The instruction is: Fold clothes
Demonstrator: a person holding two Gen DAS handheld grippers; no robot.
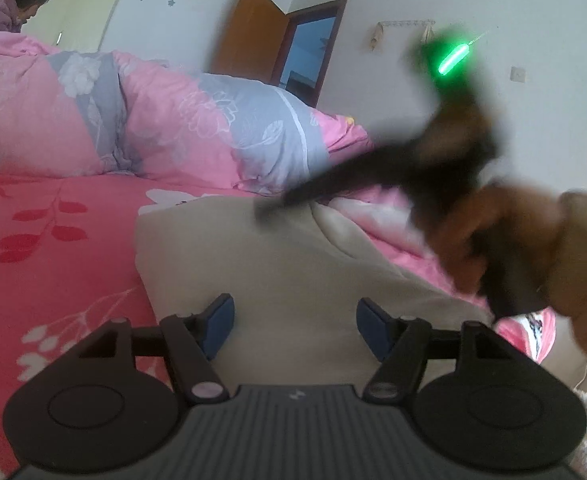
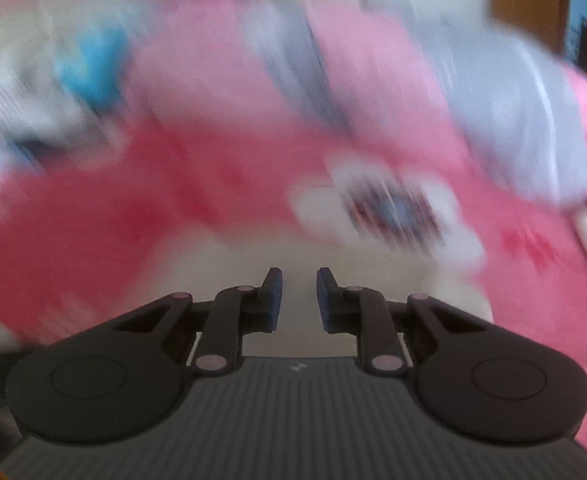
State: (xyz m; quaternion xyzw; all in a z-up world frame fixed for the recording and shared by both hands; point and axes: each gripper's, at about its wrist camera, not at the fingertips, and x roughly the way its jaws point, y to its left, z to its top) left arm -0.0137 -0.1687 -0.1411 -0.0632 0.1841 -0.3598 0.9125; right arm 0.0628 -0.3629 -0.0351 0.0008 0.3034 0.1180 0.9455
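Observation:
A beige garment [image 1: 277, 264] lies flat on the pink bed sheet [image 1: 53, 248], folded into a rough rectangle. My left gripper [image 1: 295, 326] hovers just above its near edge, open, with nothing between the blue pads. The other hand-held gripper [image 1: 285, 200] shows blurred at the right of the left wrist view, held by a hand [image 1: 489, 236] above the garment's far edge. In the right wrist view everything is motion-blurred; my right gripper [image 2: 299, 298] stands open with a narrow gap, empty, over a pale patch of the garment [image 2: 301, 252].
A pink and grey flowered quilt [image 1: 165, 120] is heaped across the back of the bed. A person [image 1: 13, 0] sits at the far left behind it. An open brown door [image 1: 253, 32] is in the back wall. Bright pink sheet stretches left of the garment.

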